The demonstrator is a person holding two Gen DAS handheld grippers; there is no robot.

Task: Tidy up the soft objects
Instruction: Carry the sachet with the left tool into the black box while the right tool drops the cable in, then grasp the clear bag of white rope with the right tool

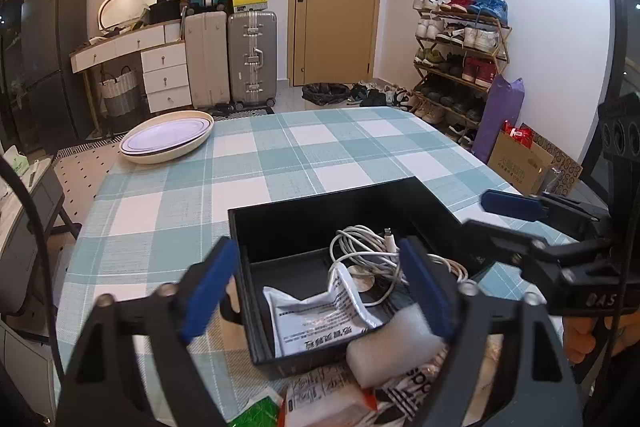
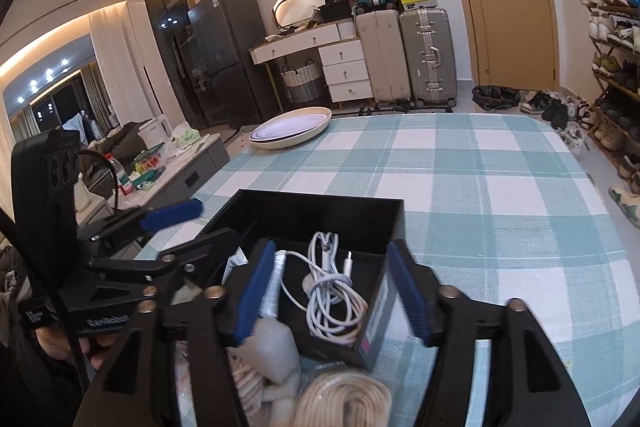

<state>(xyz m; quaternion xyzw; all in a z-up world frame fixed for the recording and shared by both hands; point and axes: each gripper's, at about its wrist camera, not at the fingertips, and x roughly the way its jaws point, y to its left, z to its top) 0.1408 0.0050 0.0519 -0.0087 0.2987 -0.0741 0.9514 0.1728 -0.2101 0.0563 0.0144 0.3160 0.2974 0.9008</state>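
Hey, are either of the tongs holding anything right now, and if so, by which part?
Nothing is held. Left tongs and right tongs both stand open over the black box.

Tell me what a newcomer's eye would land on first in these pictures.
First, the black box on the near part of the checked tablecloth, holding a coiled white cable and a printed white packet. Both tongs, left and right, stand open over it, gripping nothing. Beyond, a stack of plates sits at the table's far left corner.
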